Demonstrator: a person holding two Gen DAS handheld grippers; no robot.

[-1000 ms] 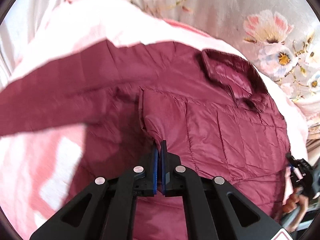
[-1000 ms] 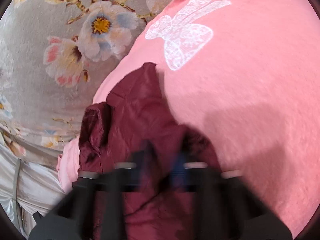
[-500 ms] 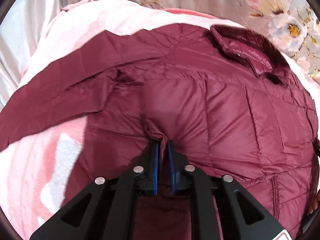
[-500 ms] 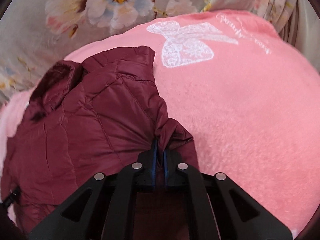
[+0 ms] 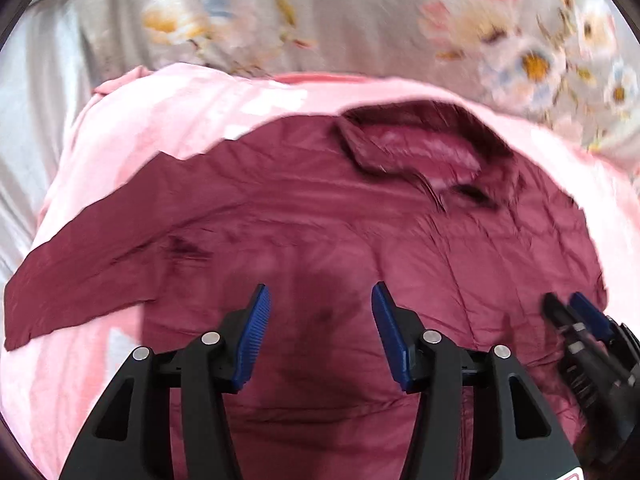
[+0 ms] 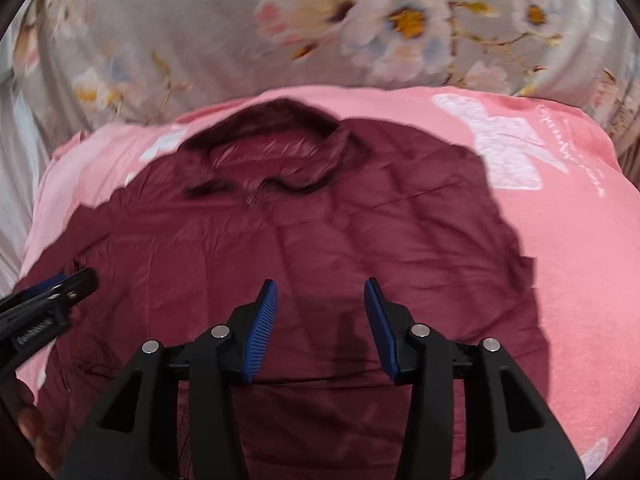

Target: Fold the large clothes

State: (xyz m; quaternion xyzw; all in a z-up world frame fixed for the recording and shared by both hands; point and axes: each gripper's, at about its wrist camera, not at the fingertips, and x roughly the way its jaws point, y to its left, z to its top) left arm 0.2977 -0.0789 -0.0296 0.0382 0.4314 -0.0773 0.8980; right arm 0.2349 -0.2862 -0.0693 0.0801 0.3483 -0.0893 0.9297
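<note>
Maroon jacket (image 5: pixel 320 220) spread flat, left claw (image 5: pixel 318 300) and right claw (image 6: pixel 320 292) opening, empty

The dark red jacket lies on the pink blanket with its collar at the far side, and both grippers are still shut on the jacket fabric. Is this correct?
Not quite. The jacket does lie on the pink blanket, collar at the far side, but neither gripper grips it. The left wrist view shows the left gripper opening with nothing between its pads, and the right wrist view shows the same for the right gripper.

pink blanket (image 6: pixel 568 264) on bed; grey floral sheet (image 6: pixel 224 28) behind.
</note>
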